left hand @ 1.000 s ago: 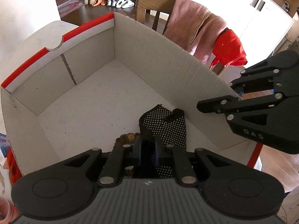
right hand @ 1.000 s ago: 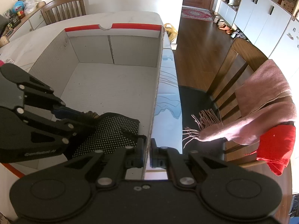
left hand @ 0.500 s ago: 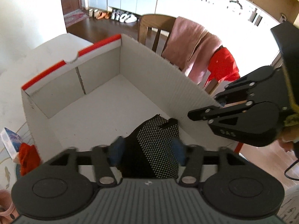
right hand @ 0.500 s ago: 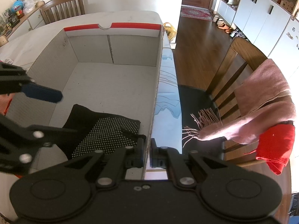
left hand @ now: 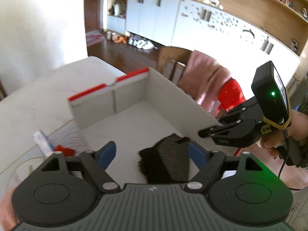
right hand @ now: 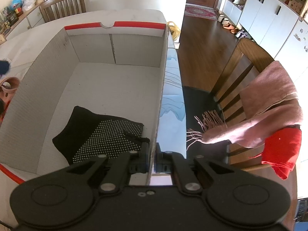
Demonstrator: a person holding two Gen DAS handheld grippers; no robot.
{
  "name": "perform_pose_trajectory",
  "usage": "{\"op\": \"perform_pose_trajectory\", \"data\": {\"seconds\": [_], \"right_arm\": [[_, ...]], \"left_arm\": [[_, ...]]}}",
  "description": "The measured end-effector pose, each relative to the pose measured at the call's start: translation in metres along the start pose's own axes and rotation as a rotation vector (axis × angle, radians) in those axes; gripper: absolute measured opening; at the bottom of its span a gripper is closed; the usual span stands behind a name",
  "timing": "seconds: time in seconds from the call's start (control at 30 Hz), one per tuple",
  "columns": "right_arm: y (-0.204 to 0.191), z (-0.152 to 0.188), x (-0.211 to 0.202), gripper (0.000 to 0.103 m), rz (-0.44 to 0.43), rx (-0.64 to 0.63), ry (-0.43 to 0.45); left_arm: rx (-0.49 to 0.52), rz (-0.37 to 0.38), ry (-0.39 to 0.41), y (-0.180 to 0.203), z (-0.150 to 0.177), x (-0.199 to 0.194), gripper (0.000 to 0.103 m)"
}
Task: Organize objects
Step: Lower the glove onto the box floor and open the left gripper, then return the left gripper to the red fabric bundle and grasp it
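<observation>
Lying flat on the floor of the white cardboard box [right hand: 100, 88], near its front-right corner, is a black knit glove [right hand: 100, 132] w/ a field of small white grip dots over the palm half; the cuff end is plain black and points toward the box's left wall. In the left wrist view the same glove [left hand: 169, 159] shows as a dark, blurred shape w/ a fuzzy edge. Left gripper [left hand: 152, 154] hangs above the glove, jaws wide and opening further; blue pads [left hand: 105, 152] stand clear on either side, glove seen between them but not touched. Right gripper [right hand: 153, 159] is closed tight on the box's right wall, near the front corner: one finger inside the box, one outside, cardboard edge pinched between them. Inner finger sits just beside the glove's dotted end; contact can't be judged. Box has a red strip along the far rim and sits on a white table [left hand: 38, 100]. Pink scarf [right hand: 269, 104] and red cloth [right hand: 283, 152] hang on a wooden chair [right hand: 248, 57] right of the table.
</observation>
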State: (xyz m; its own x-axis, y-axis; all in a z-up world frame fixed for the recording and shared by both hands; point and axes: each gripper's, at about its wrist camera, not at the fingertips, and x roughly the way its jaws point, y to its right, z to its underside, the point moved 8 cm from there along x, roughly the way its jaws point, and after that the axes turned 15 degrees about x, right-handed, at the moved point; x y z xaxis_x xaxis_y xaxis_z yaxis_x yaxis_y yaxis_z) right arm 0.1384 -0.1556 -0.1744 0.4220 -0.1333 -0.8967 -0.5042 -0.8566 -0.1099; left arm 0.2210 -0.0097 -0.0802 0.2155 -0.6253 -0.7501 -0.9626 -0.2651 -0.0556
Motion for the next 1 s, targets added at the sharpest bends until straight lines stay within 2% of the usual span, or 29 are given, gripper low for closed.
{"op": "perform_pose_trajectory", "data": {"seconds": [0.1, 0.33, 0.47, 0.57, 0.8, 1.0], "right_arm": [[-0.001, 0.0, 0.0, 0.004, 0.006, 0.001, 0.0], [-0.002, -0.001, -0.001, 0.004, 0.015, 0.007, -0.004], [-0.004, 0.0, -0.001, 0.004, 0.019, 0.009, -0.007], [-0.004, 0.0, -0.001, 0.004, 0.023, 0.006, -0.009], [-0.003, 0.0, 0.0, 0.004, 0.032, 0.01, -0.01], [-0.004, 0.001, 0.001, 0.004, 0.034, 0.011, -0.01]], "left_arm": [[-0.025, -0.035, 0.007, -0.015, 0.011, -0.011, 0.084], [-0.102, -0.109, -0.037, -0.062, 0.051, -0.022, 0.085], [-0.121, -0.158, -0.07, -0.083, 0.073, -0.021, 0.094], [-0.142, -0.166, -0.097, -0.096, 0.09, -0.014, 0.099], [-0.157, -0.184, -0.169, -0.112, 0.122, 0.015, 0.099], [-0.188, -0.194, -0.221, -0.122, 0.138, 0.038, 0.099]]}}
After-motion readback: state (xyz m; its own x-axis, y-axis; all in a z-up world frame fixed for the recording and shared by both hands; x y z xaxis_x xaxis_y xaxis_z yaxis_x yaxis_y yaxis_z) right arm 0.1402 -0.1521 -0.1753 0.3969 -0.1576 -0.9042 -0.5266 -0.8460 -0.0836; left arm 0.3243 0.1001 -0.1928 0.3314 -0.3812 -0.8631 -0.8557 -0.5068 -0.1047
